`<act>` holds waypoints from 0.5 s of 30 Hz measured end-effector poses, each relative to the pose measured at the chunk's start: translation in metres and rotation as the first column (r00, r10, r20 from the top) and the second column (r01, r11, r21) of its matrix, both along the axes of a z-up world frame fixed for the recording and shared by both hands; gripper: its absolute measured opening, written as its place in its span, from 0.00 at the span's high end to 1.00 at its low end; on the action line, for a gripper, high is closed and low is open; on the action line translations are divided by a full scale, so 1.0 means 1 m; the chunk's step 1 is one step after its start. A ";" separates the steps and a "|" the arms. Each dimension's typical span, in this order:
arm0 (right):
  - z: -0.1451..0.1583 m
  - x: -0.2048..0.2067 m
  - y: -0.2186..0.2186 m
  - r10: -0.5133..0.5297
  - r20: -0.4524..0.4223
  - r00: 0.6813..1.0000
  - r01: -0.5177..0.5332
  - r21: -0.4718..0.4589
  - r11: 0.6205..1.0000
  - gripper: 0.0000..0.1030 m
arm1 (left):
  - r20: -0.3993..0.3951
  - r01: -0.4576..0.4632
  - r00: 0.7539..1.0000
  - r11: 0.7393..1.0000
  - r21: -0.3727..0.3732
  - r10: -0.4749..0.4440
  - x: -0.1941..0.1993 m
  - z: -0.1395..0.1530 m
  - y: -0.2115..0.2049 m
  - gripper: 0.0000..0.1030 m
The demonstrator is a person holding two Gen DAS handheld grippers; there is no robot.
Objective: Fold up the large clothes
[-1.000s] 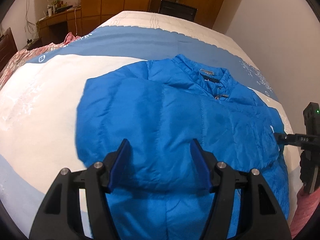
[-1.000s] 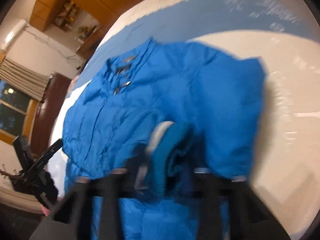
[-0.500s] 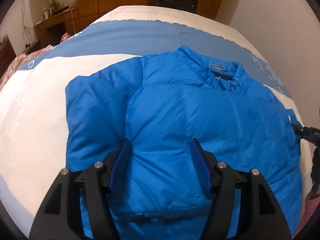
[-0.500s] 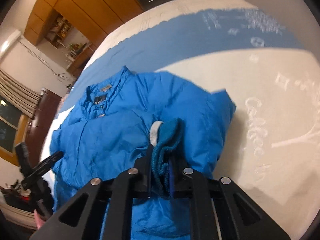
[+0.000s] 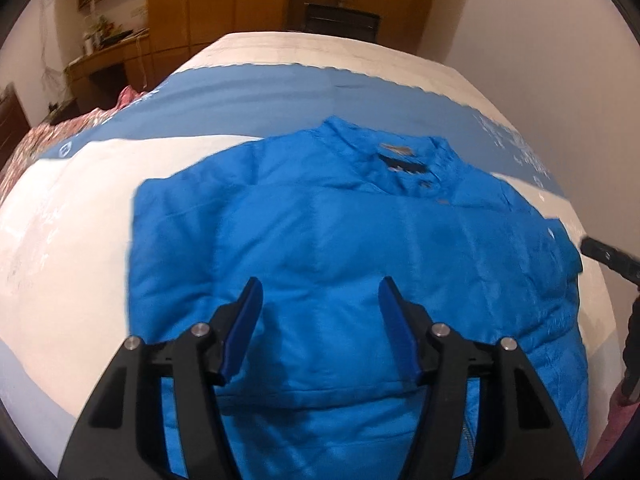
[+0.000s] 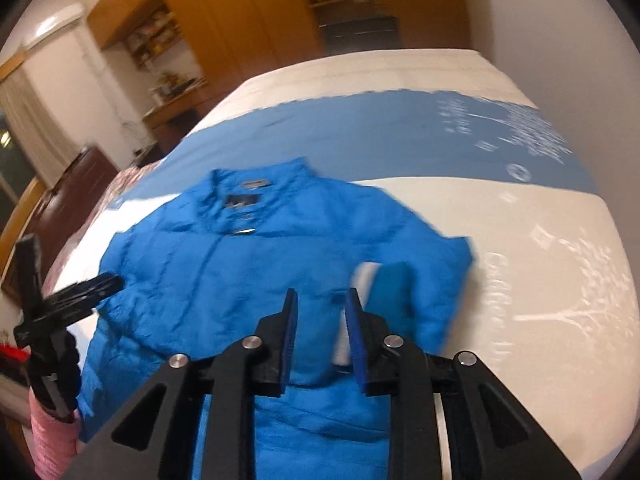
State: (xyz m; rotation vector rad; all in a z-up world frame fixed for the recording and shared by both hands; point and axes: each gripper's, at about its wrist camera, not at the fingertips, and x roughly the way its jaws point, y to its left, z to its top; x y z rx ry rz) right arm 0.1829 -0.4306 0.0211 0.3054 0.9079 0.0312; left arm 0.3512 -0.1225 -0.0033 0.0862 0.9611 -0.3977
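Observation:
A bright blue puffer jacket [image 5: 360,248] lies front up on the bed, collar [image 5: 400,156] towards the far side. My left gripper [image 5: 320,304] hovers open over its lower middle with nothing between its fingers. In the right wrist view the jacket [image 6: 240,264] has its right sleeve folded inward; the teal knit cuff [image 6: 390,284] with a white lining rests on it. My right gripper [image 6: 321,296] hangs just above, jaws opening, the cuff lying free beside the right finger [image 6: 354,320]. The left gripper [image 6: 76,292] shows at the jacket's left edge, held by a hand in a pink sleeve [image 6: 52,432].
The bed cover [image 6: 540,280] is white with a broad blue band [image 5: 280,104] beyond the collar. A floral quilt [image 5: 60,128] lies at the bed's left edge. Wooden wardrobes [image 5: 224,0] and a desk [image 5: 108,64] stand behind. The right gripper's tip [image 5: 608,256] shows at the jacket's right edge.
The right gripper was shut on the teal cuff; now its jaws have parted and lifted, and the cuff lies on the jacket. The left gripper shifted over the jacket, still open.

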 end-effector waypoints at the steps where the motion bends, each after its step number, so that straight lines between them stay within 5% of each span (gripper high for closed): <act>1: -0.007 0.006 0.005 0.000 -0.018 1.000 0.000 -0.013 1.000 0.76 | -0.002 0.008 1.000 1.000 0.013 -0.008 -0.001 -0.004 -0.005 0.42; 6: -0.045 0.023 0.005 -0.006 -0.094 0.996 0.005 -0.016 1.000 0.77 | -0.005 0.018 1.000 0.998 0.064 -0.018 0.001 -0.029 -0.009 0.41; 15: -0.067 0.019 -0.004 -0.029 -0.054 0.998 0.030 0.035 0.999 0.85 | 0.060 0.017 0.998 0.995 0.099 -0.023 -0.008 -0.040 -0.011 0.41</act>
